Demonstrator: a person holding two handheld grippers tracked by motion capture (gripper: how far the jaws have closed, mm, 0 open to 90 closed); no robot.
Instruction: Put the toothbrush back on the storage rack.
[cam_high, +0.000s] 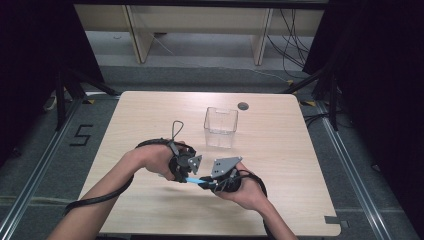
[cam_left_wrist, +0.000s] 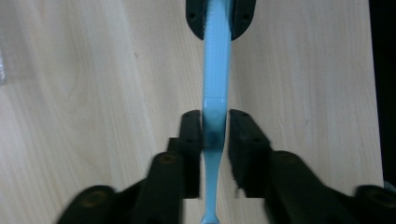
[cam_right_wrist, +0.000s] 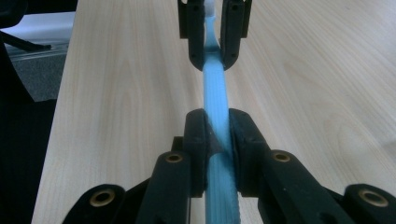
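Note:
A light-blue plastic toothbrush (cam_high: 198, 181) hangs level a little above the wooden table (cam_high: 150, 115), spanning the two grippers, which point at each other. My right gripper (cam_right_wrist: 217, 116) is shut on its ribbed handle (cam_right_wrist: 215, 88), pads pressed against both sides. My left gripper (cam_left_wrist: 215, 116) stands around the thin neck (cam_left_wrist: 214, 154), with a narrow gap beside the neck, so it is open. In the high view the left gripper (cam_high: 192, 175) and the right gripper (cam_high: 210, 184) meet over the table's front middle. The right gripper (cam_left_wrist: 219, 23) also appears at the top of the left gripper view.
A clear plastic box (cam_high: 220, 125) stands upright behind the hands, near the table's middle. A small round hole (cam_high: 243, 106) sits at the far edge. Black cables trail from both grippers; the left one loops off the table's front left.

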